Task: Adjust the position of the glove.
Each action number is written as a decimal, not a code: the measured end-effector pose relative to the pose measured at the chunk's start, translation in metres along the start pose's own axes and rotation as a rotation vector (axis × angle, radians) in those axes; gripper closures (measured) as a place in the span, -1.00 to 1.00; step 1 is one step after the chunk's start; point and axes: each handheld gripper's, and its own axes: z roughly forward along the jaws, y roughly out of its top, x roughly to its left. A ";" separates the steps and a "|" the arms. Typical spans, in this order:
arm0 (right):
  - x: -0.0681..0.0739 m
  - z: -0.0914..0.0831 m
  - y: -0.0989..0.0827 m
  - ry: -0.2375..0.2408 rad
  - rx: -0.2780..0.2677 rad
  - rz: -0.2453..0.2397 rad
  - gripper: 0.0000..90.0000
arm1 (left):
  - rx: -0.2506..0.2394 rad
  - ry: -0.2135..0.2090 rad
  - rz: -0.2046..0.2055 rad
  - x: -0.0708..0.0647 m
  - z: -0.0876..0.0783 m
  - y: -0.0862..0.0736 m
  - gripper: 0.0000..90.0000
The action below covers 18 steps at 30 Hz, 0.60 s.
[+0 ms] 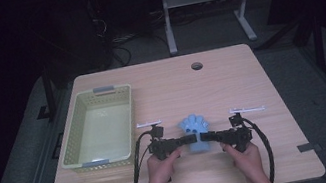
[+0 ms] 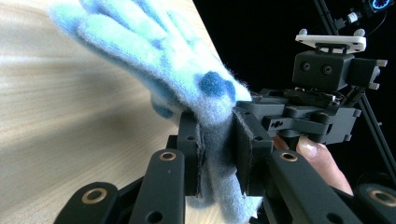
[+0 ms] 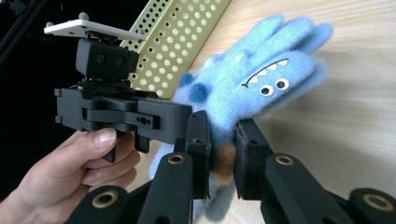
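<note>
A fuzzy light-blue glove point(image 1: 195, 125) with a monster face is held between both grippers, above the wooden table point(image 1: 230, 79) near its front middle. My left gripper point(image 1: 191, 138) comes in from the left and is shut on the glove's cuff. In the left gripper view its pads point(image 2: 240, 140) pinch the fabric point(image 2: 154, 51). My right gripper point(image 1: 206, 137) comes in from the right and is shut on the same cuff. In the right gripper view the glove point(image 3: 261, 88) fans out beyond the jaws point(image 3: 223, 140), fingers pointing up and right.
A pale yellow perforated basket point(image 1: 73, 137) stands on the table's left side and looks empty. Two white strips point(image 1: 149, 123) point(image 1: 247, 108) lie on the table beside the grippers. A round cable hole point(image 1: 196, 65) sits near the far edge.
</note>
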 end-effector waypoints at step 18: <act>0.011 0.003 0.012 0.016 -0.018 -0.017 0.74 | -0.013 -0.015 0.024 -0.004 -0.011 0.014 0.64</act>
